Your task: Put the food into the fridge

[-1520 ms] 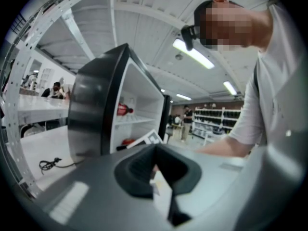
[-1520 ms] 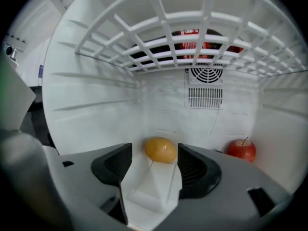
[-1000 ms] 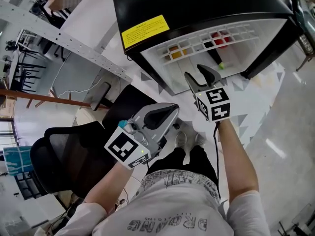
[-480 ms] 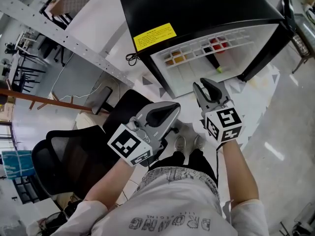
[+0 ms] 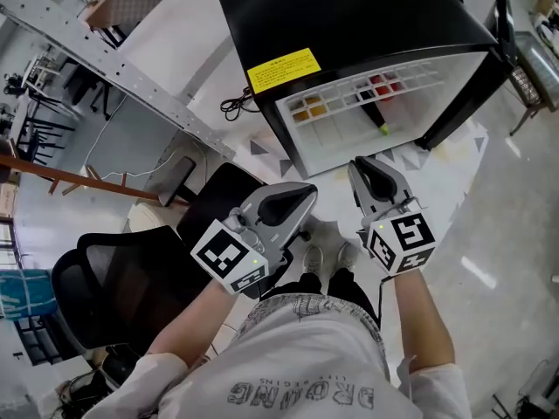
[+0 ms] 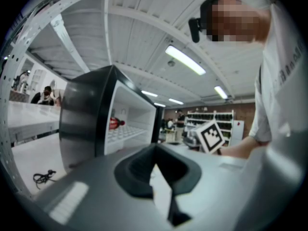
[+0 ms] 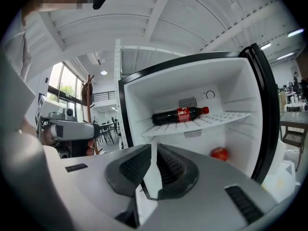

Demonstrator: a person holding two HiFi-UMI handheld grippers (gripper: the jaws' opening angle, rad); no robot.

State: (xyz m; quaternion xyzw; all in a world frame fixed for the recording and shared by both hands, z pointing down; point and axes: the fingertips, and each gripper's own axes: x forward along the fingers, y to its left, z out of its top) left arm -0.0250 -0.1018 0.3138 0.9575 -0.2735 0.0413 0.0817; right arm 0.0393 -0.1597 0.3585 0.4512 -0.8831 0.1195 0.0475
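Observation:
A black mini fridge (image 5: 349,16) stands open in front of me, its white inside (image 7: 192,88) facing the right gripper view. A cola bottle (image 7: 180,115) lies on the wire shelf (image 7: 211,120). A red apple (image 7: 219,153) sits on the fridge floor below. My right gripper (image 5: 367,169) hovers short of the opening, and its jaws (image 7: 155,160) are closing with a thin gap and nothing between them. My left gripper (image 5: 300,195) is held beside it at the left, shut and empty (image 6: 154,150). The bottle (image 5: 371,113) also shows from above.
The fridge door (image 7: 267,109) hangs open at the right. A black office chair (image 5: 113,278) stands behind my left arm. A perforated metal beam (image 5: 105,68) runs across the upper left. A loose cable (image 5: 234,105) lies by the fridge's left corner.
My right gripper has drawn back from the fridge opening toward my body, and its jaws have narrowed. The left gripper has hardly moved.

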